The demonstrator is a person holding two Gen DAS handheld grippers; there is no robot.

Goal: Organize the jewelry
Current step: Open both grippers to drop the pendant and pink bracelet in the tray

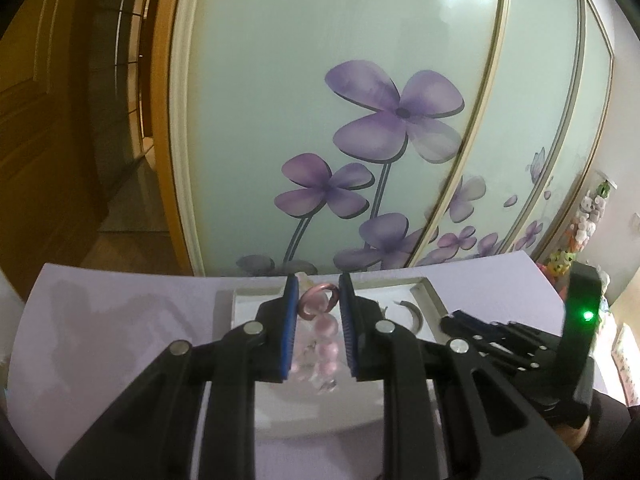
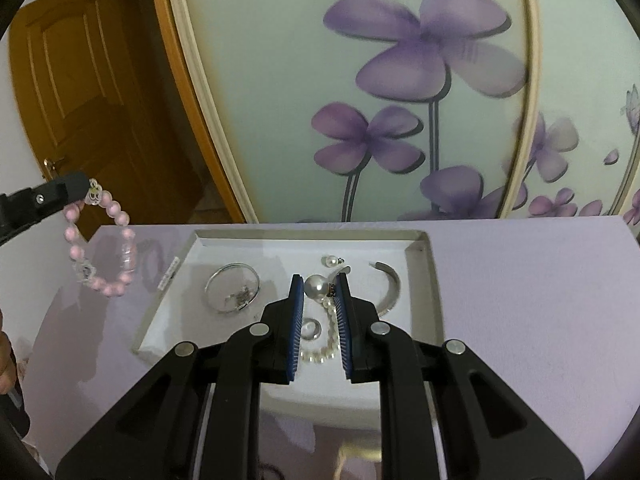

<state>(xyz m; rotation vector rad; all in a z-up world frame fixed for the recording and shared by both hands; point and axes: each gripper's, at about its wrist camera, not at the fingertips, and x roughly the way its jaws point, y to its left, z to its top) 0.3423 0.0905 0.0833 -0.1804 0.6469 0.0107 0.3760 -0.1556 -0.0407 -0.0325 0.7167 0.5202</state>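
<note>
Carrying two pieces at once, I should keep both grips steady and level. My left gripper [image 1: 319, 292] pinches a pink bead bracelet [image 2: 102, 240], dangling at left of the right-wrist frame over the lilac table [image 2: 520, 280]. My right gripper [image 2: 319, 286] pinches a glossy pearl necklace [image 2: 318, 286] above the white tray [image 2: 428, 280].

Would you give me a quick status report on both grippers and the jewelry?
Left gripper shut on pink bead bracelet, lifted. Right gripper shut on pearl piece above white tray. Nothing in the way.
</note>
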